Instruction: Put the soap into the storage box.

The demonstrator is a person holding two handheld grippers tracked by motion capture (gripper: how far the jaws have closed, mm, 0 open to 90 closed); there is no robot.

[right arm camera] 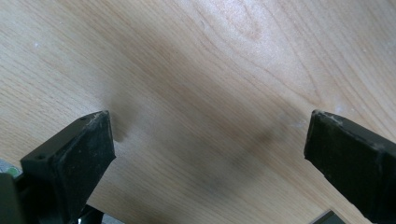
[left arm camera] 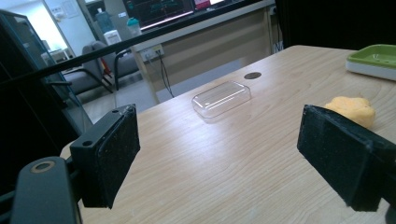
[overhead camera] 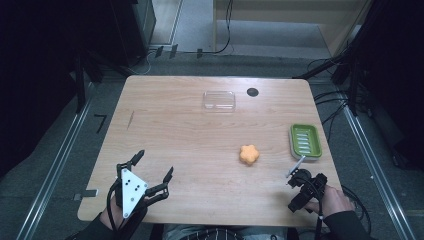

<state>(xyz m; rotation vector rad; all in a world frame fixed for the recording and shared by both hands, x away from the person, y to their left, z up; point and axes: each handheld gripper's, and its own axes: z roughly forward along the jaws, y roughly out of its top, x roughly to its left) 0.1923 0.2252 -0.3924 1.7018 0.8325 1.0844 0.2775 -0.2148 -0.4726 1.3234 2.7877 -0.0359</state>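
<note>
Clear plastic lid (overhead camera: pixel 219 100) at table's (overhead camera: pixel 165 145) far edge (flat), dark round spot (overhead camera: pixel 252 92) just beside.

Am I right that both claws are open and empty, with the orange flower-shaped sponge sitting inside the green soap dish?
Not quite. The orange flower-shaped sponge lies on the bare table, apart from the green soap dish, as the high view shows. The rest holds: the left claw and the right claw are both open and empty.
</note>
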